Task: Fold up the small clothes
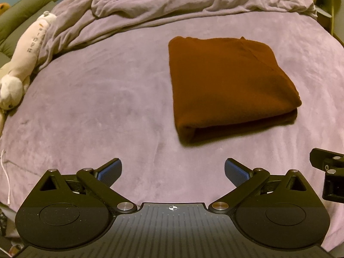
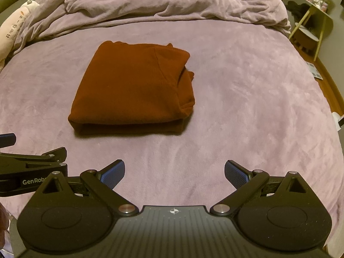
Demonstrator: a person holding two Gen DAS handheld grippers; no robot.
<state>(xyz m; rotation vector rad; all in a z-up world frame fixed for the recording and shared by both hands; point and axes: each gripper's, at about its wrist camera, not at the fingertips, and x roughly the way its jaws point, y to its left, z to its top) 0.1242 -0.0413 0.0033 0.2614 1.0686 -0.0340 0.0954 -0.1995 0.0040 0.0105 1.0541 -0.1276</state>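
A rust-brown garment (image 1: 230, 86) (image 2: 135, 90) lies folded into a compact rectangle on the purple bed cover (image 1: 107, 107) (image 2: 247, 107). My left gripper (image 1: 173, 169) is open, held back from the garment's near left corner, with nothing between its blue pads. My right gripper (image 2: 174, 171) is also open and empty, below and to the right of the garment's near edge. Each gripper's black body shows at the edge of the other's view, side by side.
A crumpled purple duvet (image 1: 172, 2) is heaped along the far side of the bed. A pale plush toy (image 1: 23, 60) lies at the left edge, with a white cable (image 1: 6, 176) below it. A small side table (image 2: 311, 21) stands off the bed's right.
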